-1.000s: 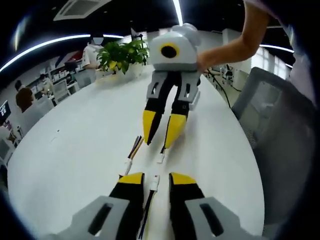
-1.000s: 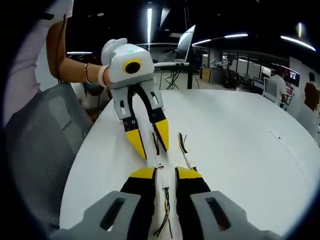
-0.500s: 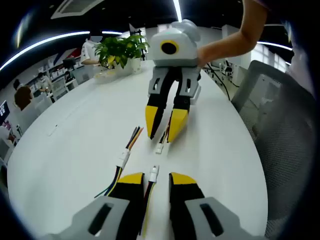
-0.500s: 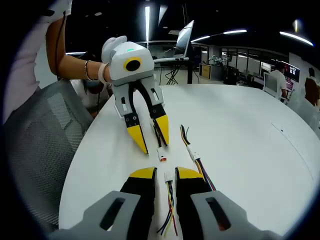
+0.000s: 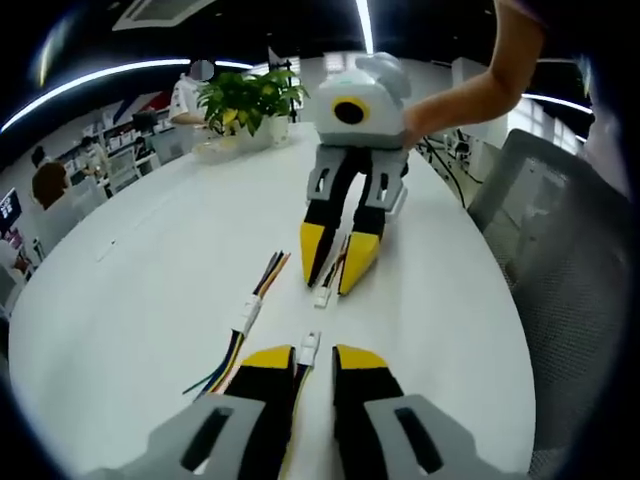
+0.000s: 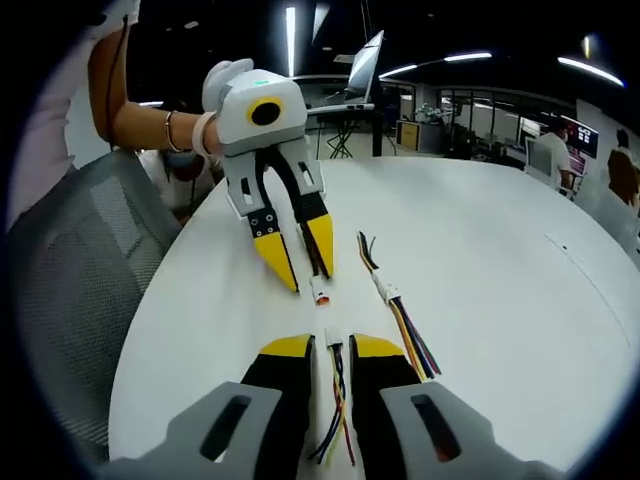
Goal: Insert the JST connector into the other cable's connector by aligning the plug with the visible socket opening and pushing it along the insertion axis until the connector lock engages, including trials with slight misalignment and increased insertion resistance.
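My left gripper point(image 5: 312, 358) is shut on a thin multicoloured cable, and its small white JST connector point(image 5: 308, 345) sticks out just past the yellow fingertips. Facing it, my right gripper point(image 5: 335, 265) is shut on the other cable, whose white connector point(image 5: 322, 295) points back at mine. A short gap separates the two connectors, and they are roughly in line. In the right gripper view my right gripper point(image 6: 332, 350) holds its connector point(image 6: 332, 340). Opposite, the left gripper point(image 6: 300, 262) holds its connector point(image 6: 320, 293) low over the white table point(image 6: 480, 260).
A third cable with a white connector point(image 5: 248, 315) and loose coloured wires lies on the table beside the grippers, also seen as the spare cable point(image 6: 388, 295). A potted plant point(image 5: 245, 100) stands at the far end. A grey mesh chair point(image 5: 570, 240) sits along the table edge.
Both views have shifted slightly with the hands. The two held connectors still face each other across a short gap, and each gripper keeps its cable.
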Motion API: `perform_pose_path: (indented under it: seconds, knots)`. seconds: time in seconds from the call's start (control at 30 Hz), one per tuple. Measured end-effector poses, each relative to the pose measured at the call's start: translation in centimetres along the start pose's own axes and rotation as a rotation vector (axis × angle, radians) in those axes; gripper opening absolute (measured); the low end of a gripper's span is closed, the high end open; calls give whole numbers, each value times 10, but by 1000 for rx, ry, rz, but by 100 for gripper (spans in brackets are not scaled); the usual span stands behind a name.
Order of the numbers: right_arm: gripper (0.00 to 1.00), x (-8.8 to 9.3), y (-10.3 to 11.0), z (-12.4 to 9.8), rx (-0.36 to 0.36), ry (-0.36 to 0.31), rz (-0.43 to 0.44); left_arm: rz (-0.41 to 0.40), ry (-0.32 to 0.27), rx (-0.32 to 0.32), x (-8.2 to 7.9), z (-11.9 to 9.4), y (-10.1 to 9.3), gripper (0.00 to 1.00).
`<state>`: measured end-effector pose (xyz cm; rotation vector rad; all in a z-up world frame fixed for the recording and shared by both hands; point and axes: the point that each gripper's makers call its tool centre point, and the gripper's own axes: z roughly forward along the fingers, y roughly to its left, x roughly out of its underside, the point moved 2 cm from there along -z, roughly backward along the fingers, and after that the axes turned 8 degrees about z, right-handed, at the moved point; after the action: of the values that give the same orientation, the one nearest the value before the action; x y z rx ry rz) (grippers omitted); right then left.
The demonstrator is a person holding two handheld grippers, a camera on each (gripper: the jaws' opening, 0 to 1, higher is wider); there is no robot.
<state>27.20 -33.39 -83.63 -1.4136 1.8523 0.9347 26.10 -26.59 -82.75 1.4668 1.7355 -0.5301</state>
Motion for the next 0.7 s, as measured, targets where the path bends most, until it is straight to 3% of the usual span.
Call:
perform_pose_path:
  seconds: [0.7]
  knots:
    - [8,2,-1,1,12,-13,1,9,-15,-8,1,0,-1,3]
